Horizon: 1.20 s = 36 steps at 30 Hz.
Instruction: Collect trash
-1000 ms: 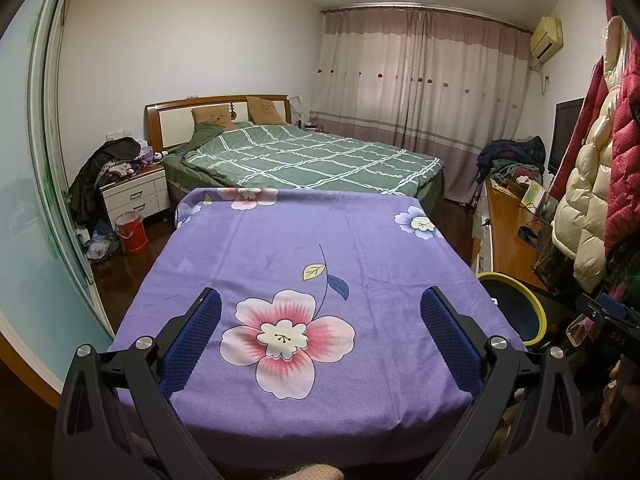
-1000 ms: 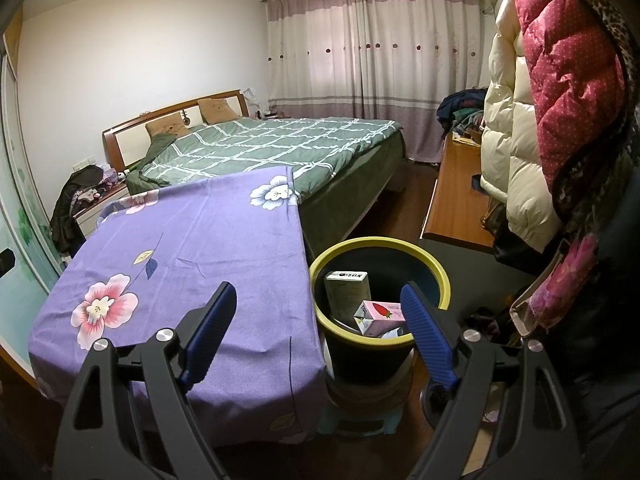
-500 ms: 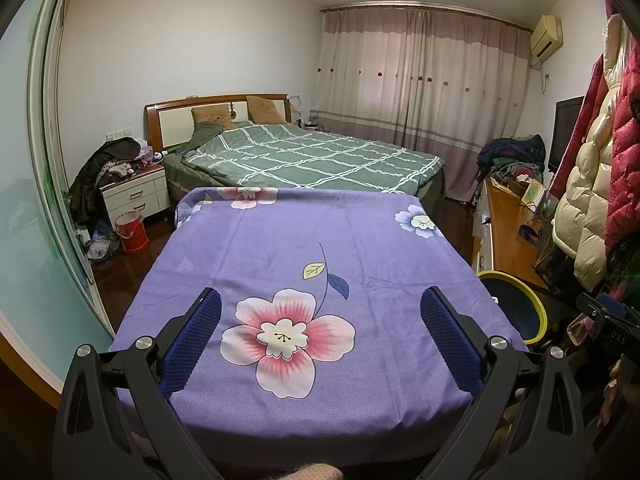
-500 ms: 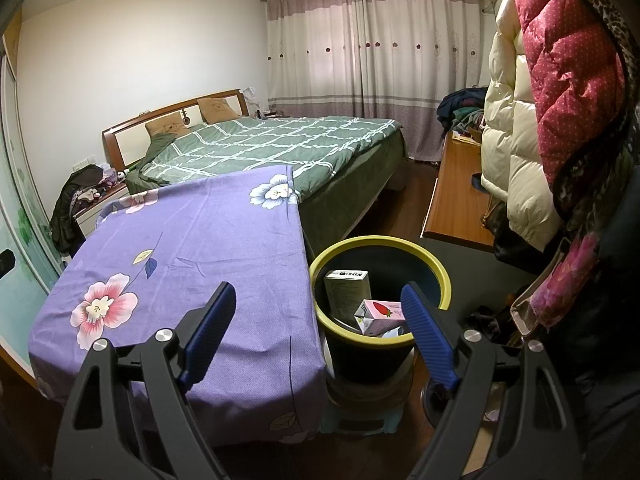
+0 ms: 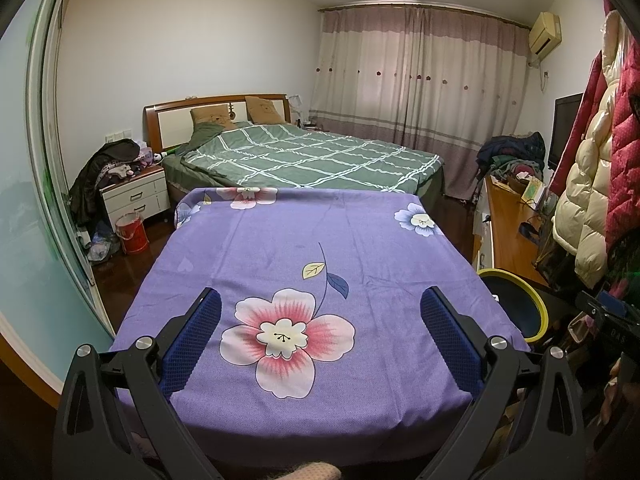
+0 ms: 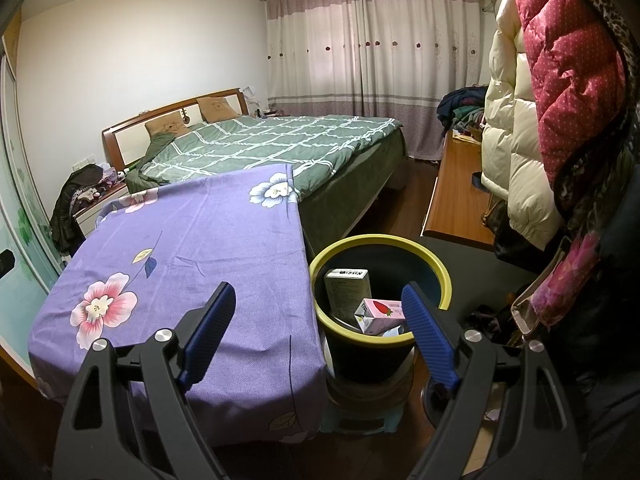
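Trash sits in the yellow-rimmed bin just beside the right edge of the purple flowered table cover: a white carton stands upright against the bin's inner wall, and a pink strawberry carton lies tilted in front of it. Your right gripper hangs over the bin's near rim and the cover's corner, jaws spread wide with nothing between them. Your left gripper hovers above the cover's big pink flower, jaws likewise wide apart and empty. Beyond the cover lies the green checked bed; puffy coats hang at the right.
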Tool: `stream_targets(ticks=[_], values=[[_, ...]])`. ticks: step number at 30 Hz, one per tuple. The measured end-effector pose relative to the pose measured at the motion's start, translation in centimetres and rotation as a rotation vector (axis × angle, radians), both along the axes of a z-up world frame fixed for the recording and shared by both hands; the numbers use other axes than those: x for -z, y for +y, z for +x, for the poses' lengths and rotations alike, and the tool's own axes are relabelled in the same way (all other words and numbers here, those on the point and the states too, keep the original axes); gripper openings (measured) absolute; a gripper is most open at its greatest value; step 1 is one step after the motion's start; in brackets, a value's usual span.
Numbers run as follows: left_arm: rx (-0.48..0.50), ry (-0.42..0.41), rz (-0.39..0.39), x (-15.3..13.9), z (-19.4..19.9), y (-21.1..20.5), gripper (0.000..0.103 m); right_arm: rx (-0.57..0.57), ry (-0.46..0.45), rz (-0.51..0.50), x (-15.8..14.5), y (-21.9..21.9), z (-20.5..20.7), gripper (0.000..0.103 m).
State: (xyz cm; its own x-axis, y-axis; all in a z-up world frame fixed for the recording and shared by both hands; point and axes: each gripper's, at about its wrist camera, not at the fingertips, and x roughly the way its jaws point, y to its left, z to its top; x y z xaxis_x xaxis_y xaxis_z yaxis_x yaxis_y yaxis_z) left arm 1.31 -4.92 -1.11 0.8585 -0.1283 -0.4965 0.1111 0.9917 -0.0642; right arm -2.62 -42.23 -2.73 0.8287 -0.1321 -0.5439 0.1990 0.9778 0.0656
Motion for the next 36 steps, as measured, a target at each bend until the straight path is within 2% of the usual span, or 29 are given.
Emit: stream_targets(ticks=[18, 32, 36], values=[[0.001, 0.001, 0.001, -0.1, 0.0, 0.0, 0.098, 0.002, 0.002, 0.000, 0.1, 0.1, 0.1, 0.081], [0.002, 0.018, 0.004, 1.1, 0.5, 0.2, 0.098, 0.002, 0.006, 0.002, 0.1, 0.1, 0.2, 0.081], [0.016, 0.038, -0.002, 1.4, 1.9, 0.3, 0.098, -0.023, 0.015, -0.004, 0.6, 0.5, 1.3, 0.082]])
